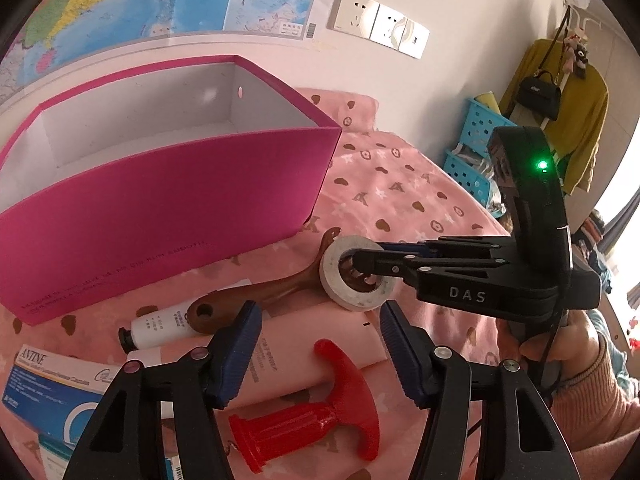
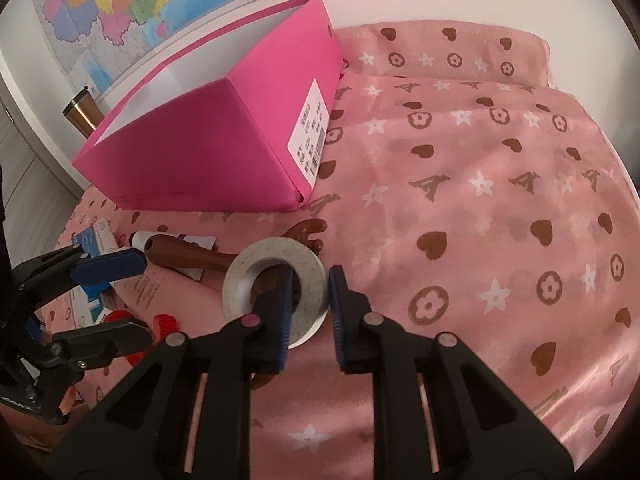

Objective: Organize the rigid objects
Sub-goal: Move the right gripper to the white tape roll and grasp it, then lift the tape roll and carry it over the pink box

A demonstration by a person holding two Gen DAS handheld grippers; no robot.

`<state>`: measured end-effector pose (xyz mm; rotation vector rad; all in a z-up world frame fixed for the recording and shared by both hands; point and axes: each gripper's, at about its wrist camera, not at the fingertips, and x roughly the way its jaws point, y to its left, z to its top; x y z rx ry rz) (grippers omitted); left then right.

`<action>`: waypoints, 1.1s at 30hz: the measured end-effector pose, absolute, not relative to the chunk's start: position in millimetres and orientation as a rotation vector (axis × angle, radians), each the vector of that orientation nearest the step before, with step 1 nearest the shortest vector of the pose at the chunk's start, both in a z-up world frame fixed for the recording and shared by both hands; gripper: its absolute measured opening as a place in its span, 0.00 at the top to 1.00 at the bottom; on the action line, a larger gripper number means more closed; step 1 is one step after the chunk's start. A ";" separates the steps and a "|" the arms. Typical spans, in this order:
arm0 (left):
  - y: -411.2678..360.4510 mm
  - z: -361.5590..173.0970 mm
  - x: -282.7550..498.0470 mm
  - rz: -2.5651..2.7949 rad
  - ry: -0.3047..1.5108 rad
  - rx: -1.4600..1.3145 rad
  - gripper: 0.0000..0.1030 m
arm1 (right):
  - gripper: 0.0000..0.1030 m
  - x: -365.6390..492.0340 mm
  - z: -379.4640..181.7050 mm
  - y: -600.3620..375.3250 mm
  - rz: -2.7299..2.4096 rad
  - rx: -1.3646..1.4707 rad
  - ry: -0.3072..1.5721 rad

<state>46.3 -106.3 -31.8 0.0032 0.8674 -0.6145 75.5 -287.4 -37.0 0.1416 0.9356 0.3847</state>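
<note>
A white tape roll (image 2: 276,296) lies on the pink bedspread on top of a brown wooden back-scratcher (image 2: 192,258). My right gripper (image 2: 310,312) has one finger inside the roll's hole and the other outside its rim, closed on the wall; it shows in the left wrist view (image 1: 372,272) too. My left gripper (image 1: 316,344) is open and empty above a red plastic handle (image 1: 320,412) and a pink carton (image 1: 296,352). The open pink box (image 1: 168,200) stands behind, empty inside as far as shown.
A white tube (image 1: 160,326) and a blue-white medicine box (image 1: 52,384) lie at the left. A copper tumbler (image 2: 82,114) stands behind the box. Blue baskets (image 1: 476,148) and hanging clothes are at the far right. A map covers the wall.
</note>
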 end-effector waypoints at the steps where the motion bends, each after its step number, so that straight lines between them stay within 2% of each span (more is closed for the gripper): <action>1: -106.6 -32.0 46.2 -0.615 0.869 0.005 0.39 | 0.82 74.2 -36.5 -287.9 0.389 0.145 0.930; 7: -108.8 -31.9 45.3 -0.636 0.871 -0.005 0.40 | 0.82 64.3 -24.4 -288.2 0.401 0.151 0.893; 8: -110.2 -31.8 45.2 -0.647 0.873 -0.008 0.41 | 0.82 62.7 -21.7 -287.5 0.405 0.150 0.886; 10: -113.2 -31.0 44.4 -0.660 0.875 -0.004 0.49 | 0.82 60.2 -15.5 -285.1 0.415 0.143 0.871; 19: -109.3 -14.2 45.7 -0.679 0.830 -0.018 0.58 | 0.82 55.0 20.0 -266.2 0.467 0.100 0.787; 27: -98.5 6.1 54.4 -0.677 0.778 -0.028 0.59 | 0.82 63.5 45.3 -250.3 0.520 0.064 0.729; 30: -98.8 13.7 57.5 -0.664 0.755 -0.015 0.59 | 0.87 69.2 53.1 -244.0 0.534 0.047 0.712; 33: -98.0 19.6 63.6 -0.657 0.746 -0.012 0.59 | 0.87 74.7 61.5 -239.2 0.551 0.040 0.690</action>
